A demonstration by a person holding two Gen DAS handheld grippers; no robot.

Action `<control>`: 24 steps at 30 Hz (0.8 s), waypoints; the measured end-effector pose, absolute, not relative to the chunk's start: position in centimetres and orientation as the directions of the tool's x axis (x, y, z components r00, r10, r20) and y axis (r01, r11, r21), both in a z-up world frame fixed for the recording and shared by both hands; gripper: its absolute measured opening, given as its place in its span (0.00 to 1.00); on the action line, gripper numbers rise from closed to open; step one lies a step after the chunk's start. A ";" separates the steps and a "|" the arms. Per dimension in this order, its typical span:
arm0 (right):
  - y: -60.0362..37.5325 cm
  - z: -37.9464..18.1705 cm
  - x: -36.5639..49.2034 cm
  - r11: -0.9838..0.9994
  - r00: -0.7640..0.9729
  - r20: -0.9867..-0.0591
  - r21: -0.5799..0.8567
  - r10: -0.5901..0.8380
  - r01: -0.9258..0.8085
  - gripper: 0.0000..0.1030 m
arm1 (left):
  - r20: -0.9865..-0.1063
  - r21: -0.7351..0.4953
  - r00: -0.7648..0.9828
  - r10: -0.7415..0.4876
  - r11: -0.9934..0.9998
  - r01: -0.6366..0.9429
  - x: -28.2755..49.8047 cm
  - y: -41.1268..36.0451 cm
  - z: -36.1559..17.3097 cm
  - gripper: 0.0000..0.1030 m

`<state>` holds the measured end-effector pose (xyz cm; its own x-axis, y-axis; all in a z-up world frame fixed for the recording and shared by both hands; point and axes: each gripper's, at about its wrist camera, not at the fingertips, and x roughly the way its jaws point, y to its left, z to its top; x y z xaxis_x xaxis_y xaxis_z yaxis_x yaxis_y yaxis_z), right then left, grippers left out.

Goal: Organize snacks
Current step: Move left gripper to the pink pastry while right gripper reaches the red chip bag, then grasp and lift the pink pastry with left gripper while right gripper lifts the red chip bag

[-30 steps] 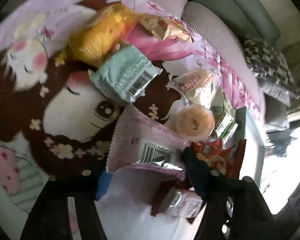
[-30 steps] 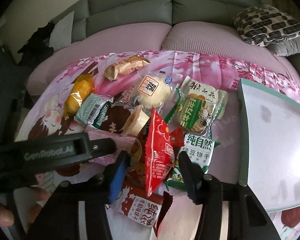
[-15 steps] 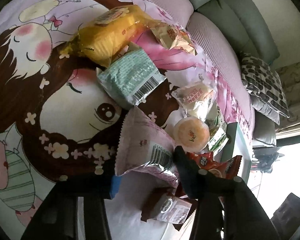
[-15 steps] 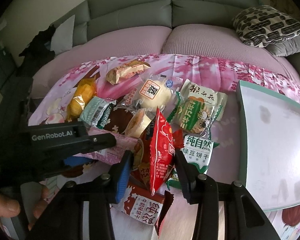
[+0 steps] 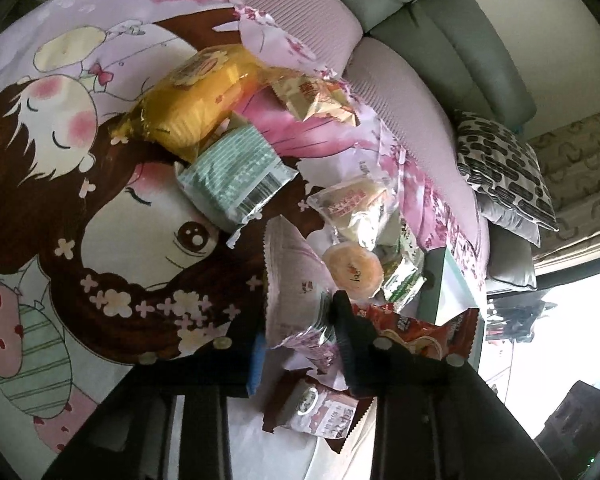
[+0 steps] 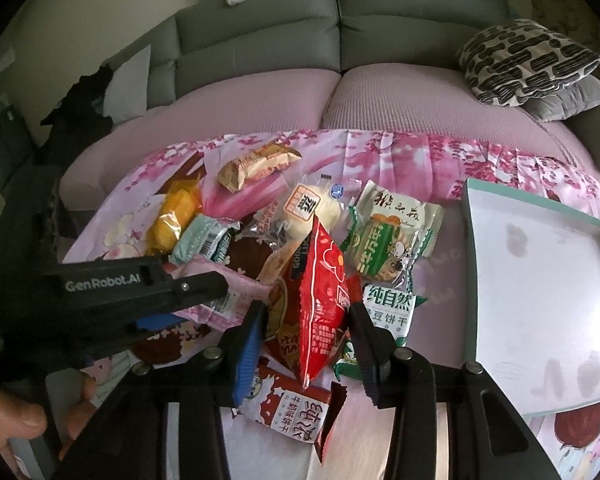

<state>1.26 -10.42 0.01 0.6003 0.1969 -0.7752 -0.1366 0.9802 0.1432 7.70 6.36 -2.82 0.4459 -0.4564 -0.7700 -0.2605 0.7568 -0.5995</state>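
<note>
Several wrapped snacks lie on a pink cartoon cloth. My left gripper (image 5: 296, 344) is shut on a pale pink packet (image 5: 292, 280), which also shows in the right wrist view (image 6: 236, 286). My right gripper (image 6: 304, 320) is shut on a red packet (image 6: 320, 292), held upright; its end shows in the left wrist view (image 5: 416, 332). A brown and white milk biscuit packet (image 6: 288, 408) lies under my right gripper. A yellow cake packet (image 5: 196, 108), a mint packet (image 5: 232, 176) and a round orange cake (image 5: 352, 268) lie further out.
A shallow teal-edged white tray (image 6: 540, 296) sits on the right. Green packets (image 6: 388, 240) lie next to it. A grey sofa (image 6: 332, 40) with a patterned cushion (image 6: 528, 60) stands behind. My hand (image 6: 16, 420) shows at lower left.
Both grippers have risen and drawn back a little with their packets; the jaws of both have narrowed on them. The other snacks have not moved.
</note>
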 end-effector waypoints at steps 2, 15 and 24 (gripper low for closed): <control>-10.6 0.5 1.2 0.980 0.608 -0.769 0.147 0.198 -0.133 0.44 | -0.767 -0.601 0.451 -0.456 0.757 -0.257 7.7 6.3 -2.6 0.30; -12.9 3.6 2.9 0.978 0.668 -0.723 0.205 0.177 -0.038 0.44 | -0.738 -0.596 0.532 -0.415 0.770 -0.227 6.9 7.4 0.8 0.29; -16.9 4.5 4.6 0.974 0.705 -0.705 0.207 0.081 0.095 0.44 | -0.718 -0.584 0.580 -0.385 0.787 -0.200 7.3 6.9 3.5 0.29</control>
<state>4.58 -16.86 4.53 0.7045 0.0812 -0.7050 0.0947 0.9738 0.2068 7.33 6.91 3.46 0.5803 -0.3850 -0.7177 -0.2002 0.7867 -0.5839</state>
